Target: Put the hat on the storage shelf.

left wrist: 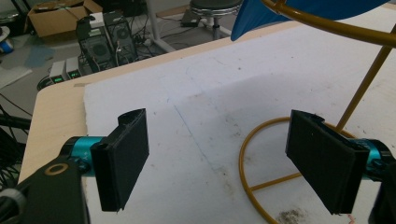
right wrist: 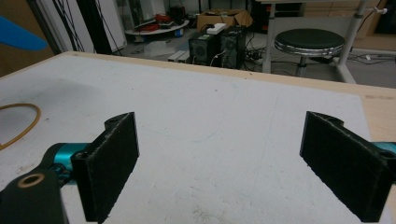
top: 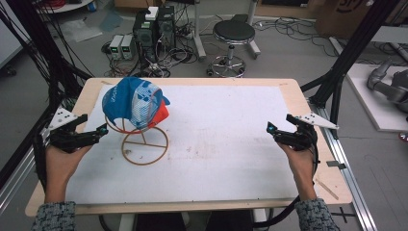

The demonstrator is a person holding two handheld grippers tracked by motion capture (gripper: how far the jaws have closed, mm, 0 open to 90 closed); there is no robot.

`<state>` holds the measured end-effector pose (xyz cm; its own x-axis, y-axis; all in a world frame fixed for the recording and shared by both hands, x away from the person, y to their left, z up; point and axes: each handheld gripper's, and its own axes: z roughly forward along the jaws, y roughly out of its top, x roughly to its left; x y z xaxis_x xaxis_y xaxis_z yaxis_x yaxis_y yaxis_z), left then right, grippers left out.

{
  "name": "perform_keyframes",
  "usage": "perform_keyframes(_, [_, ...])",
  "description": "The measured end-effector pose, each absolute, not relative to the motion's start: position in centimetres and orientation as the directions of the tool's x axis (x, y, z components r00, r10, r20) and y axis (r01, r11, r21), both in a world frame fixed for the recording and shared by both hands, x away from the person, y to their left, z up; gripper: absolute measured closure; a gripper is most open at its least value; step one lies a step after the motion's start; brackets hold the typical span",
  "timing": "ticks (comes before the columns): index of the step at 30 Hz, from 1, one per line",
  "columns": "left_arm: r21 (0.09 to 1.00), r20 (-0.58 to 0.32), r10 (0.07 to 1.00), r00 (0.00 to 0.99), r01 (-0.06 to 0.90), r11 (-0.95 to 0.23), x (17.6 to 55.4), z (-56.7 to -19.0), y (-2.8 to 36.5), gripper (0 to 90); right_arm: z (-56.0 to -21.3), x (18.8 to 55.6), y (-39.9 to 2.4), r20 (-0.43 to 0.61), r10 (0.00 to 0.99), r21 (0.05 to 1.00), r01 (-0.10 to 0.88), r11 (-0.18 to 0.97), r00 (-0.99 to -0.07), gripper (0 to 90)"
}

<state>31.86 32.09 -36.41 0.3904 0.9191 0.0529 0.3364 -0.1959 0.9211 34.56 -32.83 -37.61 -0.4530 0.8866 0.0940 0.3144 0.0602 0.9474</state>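
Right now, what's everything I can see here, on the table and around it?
cap: one, blue and white with an orange brim, on the stand at the table's left
stand: one, gold wire with a ring base, on the white sheet
sheet: one, white, smudged, covering the table
table: one, light wood
stool: one, black seat, on the floor beyond the table
computer towers: two, black, on the floor by cables
left gripper: one, black, open, beside the stand
right gripper: one, black, open, at the table's right

Grey tweed-like sleeves [top: 54, 215] cover both forearms, and each hand grips a black gripper with teal joints, flat black jaws, a grey three-cornered plate [top: 61, 117] and a black cable [top: 281, 215]
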Motion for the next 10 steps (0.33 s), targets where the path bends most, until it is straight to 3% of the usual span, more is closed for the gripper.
perform_keyframes(10, [0.922, 0.054, 0.920, 0.388, 0.335, -0.195, 31.85, -36.39, 32.14, 21.6, -37.59, 34.54, -32.52, 0.105, 0.880, 0.944, 0.325, 0.058, -0.462, 11.5])
